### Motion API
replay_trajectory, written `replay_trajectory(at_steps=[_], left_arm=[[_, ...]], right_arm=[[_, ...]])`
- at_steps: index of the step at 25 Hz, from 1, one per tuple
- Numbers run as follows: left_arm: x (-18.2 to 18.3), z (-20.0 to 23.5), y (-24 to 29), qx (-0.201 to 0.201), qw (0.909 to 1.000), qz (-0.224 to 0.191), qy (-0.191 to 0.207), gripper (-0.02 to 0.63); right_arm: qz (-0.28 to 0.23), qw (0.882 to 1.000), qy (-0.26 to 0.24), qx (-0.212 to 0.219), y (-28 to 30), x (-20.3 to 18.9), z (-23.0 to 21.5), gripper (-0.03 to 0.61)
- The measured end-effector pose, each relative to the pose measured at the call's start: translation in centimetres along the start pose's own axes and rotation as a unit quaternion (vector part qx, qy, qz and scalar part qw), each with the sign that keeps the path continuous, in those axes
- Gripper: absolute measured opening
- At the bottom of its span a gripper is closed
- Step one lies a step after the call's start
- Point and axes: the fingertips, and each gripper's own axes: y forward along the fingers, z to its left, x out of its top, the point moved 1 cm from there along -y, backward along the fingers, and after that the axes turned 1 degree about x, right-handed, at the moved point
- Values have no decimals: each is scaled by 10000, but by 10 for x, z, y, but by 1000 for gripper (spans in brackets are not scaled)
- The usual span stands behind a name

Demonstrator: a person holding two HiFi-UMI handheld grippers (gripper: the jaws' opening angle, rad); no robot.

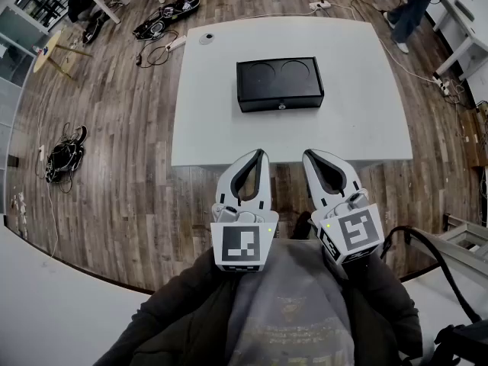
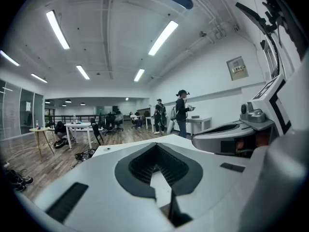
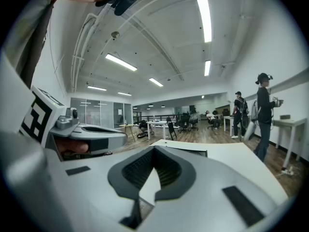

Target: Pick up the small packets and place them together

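No small packets show in any view. In the head view my left gripper (image 1: 261, 153) and right gripper (image 1: 307, 155) are held side by side close to my body, just short of the near edge of the white table (image 1: 221, 128). Both are shut, fingertips together, with nothing between them. A black rectangular box (image 1: 279, 83) with two round hollows in its lid sits mid-table, beyond both grippers. The left gripper view looks along its shut jaws (image 2: 155, 146) over the table, and the right gripper view does the same (image 3: 154, 150).
A small round object (image 1: 207, 38) lies at the table's far left corner. Cables and a power strip (image 1: 164, 17) are strewn on the wooden floor behind it. A person (image 1: 412, 6) walks at the far right. A round wooden side table (image 1: 48, 49) stands far left.
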Motion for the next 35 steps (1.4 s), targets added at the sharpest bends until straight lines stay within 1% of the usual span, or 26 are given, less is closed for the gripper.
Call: replay_trajectory(at_steps=[6,10,14,19,22,27,31,35], left_arm=[[-4,2,-1,1,10000,-10,-10,-2],[-2,3,-2,-66,9998,-84,-144,-2],[-5,14,-7,-74,9998,-116,-158,-2],[-10,27,-10,-92,9998,-108,-152,-2],[-11,37,-11,-116,9994,-154,-271,-2],[-22,58,-16,-121,9996,-54,-239,-2],[-31,74,-19,-107,9994,38,-316,-2],[-34,80,-17,-82,9993,76,-370,-2]], right_arm=[[32,10000,-48,-15,0,-1,2,2],[54,10000,-72,-37,2,-3,6,2],[89,9999,-130,-64,7,-3,17,2],[126,9998,-88,-144,15,-3,24,2],[164,9997,-78,-178,23,-3,31,2],[170,9995,36,-264,37,-5,43,2],[254,9986,90,-452,44,-10,45,2],[368,9979,116,-522,51,-11,40,2]])
